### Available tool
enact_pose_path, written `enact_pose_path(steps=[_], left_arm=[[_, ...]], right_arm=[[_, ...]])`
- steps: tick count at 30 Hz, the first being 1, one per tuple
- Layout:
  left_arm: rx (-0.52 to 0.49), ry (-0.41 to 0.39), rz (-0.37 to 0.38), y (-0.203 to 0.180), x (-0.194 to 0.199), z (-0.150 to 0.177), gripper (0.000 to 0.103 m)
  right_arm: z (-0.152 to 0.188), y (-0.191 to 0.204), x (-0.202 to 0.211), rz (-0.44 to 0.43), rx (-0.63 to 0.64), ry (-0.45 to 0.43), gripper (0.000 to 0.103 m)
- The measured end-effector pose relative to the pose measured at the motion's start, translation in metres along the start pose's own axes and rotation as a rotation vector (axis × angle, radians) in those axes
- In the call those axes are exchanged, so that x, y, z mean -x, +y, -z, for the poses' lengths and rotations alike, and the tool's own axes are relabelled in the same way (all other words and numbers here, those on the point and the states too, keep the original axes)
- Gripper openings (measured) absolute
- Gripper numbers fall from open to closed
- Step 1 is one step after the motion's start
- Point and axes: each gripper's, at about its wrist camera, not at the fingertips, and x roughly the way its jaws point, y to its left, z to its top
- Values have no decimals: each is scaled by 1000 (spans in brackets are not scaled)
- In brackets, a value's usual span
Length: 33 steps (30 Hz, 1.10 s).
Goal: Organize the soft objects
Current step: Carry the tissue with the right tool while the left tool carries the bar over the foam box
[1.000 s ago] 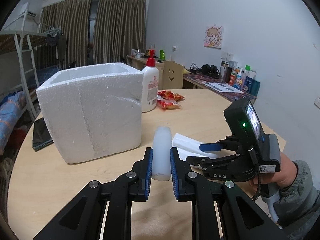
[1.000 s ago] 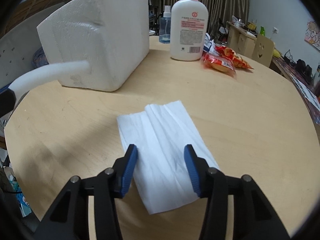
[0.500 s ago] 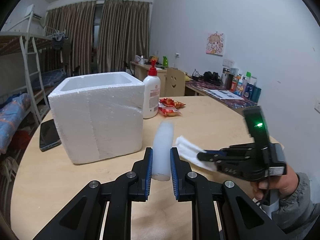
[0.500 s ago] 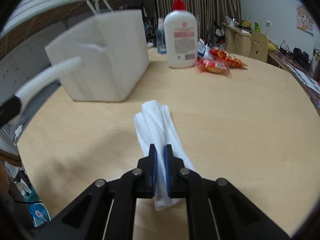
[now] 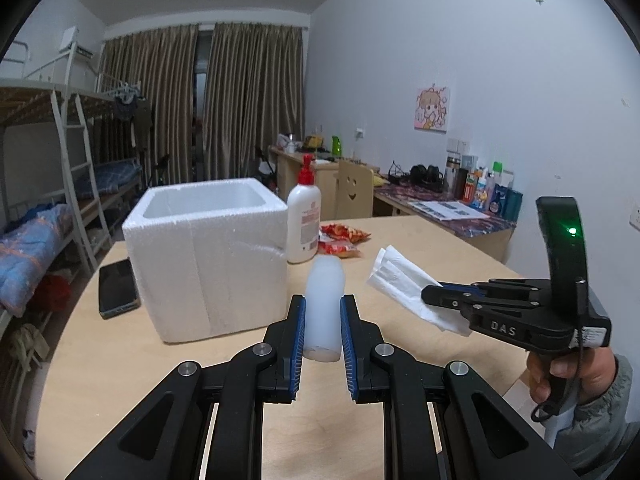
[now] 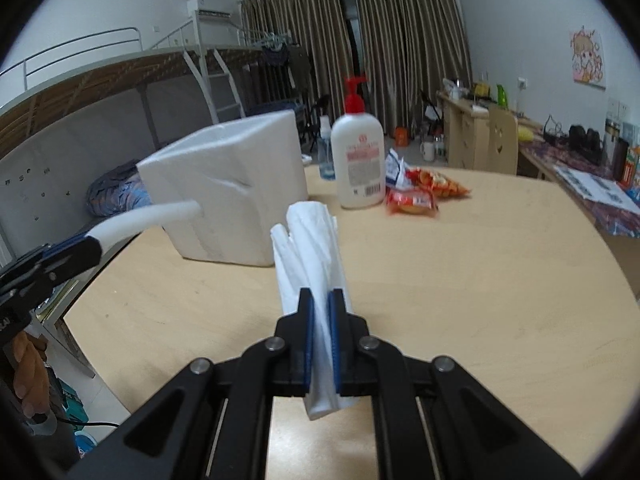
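Note:
My left gripper (image 5: 322,310) is shut on a white foam tube (image 5: 324,292) and holds it above the table, just right of the open white foam box (image 5: 208,256). My right gripper (image 6: 320,304) is shut on a folded white paper towel (image 6: 310,240), lifted off the table. In the left wrist view the right gripper (image 5: 434,294) holds the towel (image 5: 394,280) to the right of the tube. In the right wrist view the left gripper (image 6: 86,250) and the tube (image 6: 148,220) show at the left, in front of the box (image 6: 236,188).
A white lotion bottle (image 5: 304,220) with a red pump stands right of the box, with red snack packets (image 5: 340,236) beside it. A dark phone (image 5: 118,288) lies left of the box. The round wooden table (image 6: 480,280) ends near the grippers. A bunk bed (image 5: 44,200) stands at left.
My right gripper closed on the paper towel and lifted it off the table. My left gripper rose with the foam tube, and the box's open top came into view.

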Motion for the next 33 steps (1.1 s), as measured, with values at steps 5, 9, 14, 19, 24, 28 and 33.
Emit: enact_pose_path(steps=[5, 9, 14, 19, 24, 28, 33], left_arm=[[-18, -32, -14, -8, 16, -3, 18], [-25, -56, -42, -11, 31, -7, 18], [-21, -96, -54, -13, 51, -12, 18], [-17, -106, -59, -10, 60, -15, 18], [-8, -127, -97, -5, 71, -16, 18], [12, -132, -129, 3, 78, -18, 18], [32, -141, -177, 15, 87, -19, 18]], right_arm=[[-2, 13, 26, 0, 26, -63, 10], [-2, 20, 43, -21, 45, -105, 10], [-5, 29, 60, -37, 67, -154, 10], [-8, 39, 68, -69, 83, -177, 10], [-14, 47, 72, -87, 101, -203, 10], [-20, 56, 68, -107, 115, -215, 10], [-28, 70, 62, -139, 132, -218, 10]])
